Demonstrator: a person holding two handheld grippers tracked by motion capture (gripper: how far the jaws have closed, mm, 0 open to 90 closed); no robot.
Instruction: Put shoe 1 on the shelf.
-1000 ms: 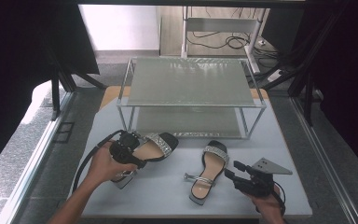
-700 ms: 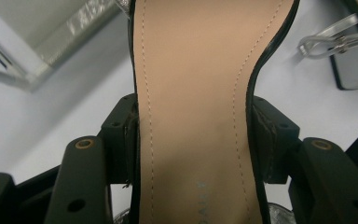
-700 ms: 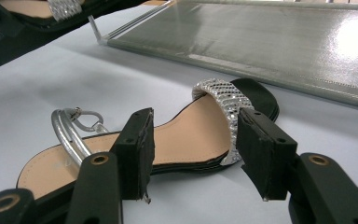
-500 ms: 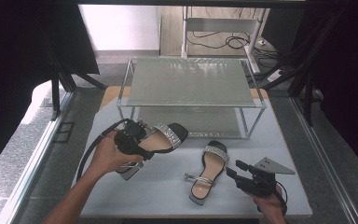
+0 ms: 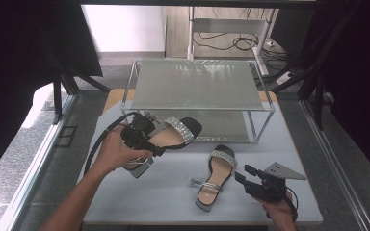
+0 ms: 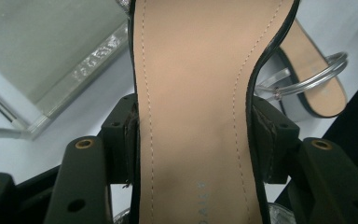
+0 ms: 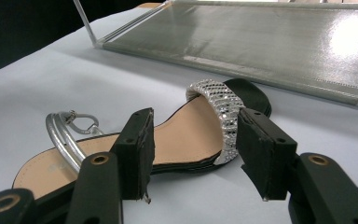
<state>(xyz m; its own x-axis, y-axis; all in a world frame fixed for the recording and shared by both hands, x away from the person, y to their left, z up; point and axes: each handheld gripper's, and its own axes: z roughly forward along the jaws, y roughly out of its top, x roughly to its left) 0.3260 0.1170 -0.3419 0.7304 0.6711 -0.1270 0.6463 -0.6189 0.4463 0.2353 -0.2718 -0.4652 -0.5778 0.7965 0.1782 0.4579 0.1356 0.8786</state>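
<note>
My left gripper (image 5: 142, 138) is shut on the sides of a black sandal (image 5: 176, 131) with a rhinestone strap. It holds the sandal off the table, toe toward the lower shelf (image 5: 224, 124) of a metal shoe rack (image 5: 197, 84). In the left gripper view the tan insole (image 6: 191, 93) runs up between the jaws of the left gripper (image 6: 193, 140). The matching sandal (image 5: 216, 175) lies flat on the table, silver ankle ring nearest me. My right gripper (image 5: 244, 174) stands open just right of it, a little short of the shoe. The right gripper (image 7: 198, 144) faces that sandal (image 7: 186, 135).
The two-shelf rack stands at the back of the white table (image 5: 168, 192), and its lower shelf (image 7: 261, 42) is bare. Black curtains hang on both sides. Cables and a stand (image 5: 231, 38) sit on the floor behind the rack.
My left gripper has lifted its sandal off the table and carried it up and right, toward the rack's lower shelf. The right gripper has barely moved.
</note>
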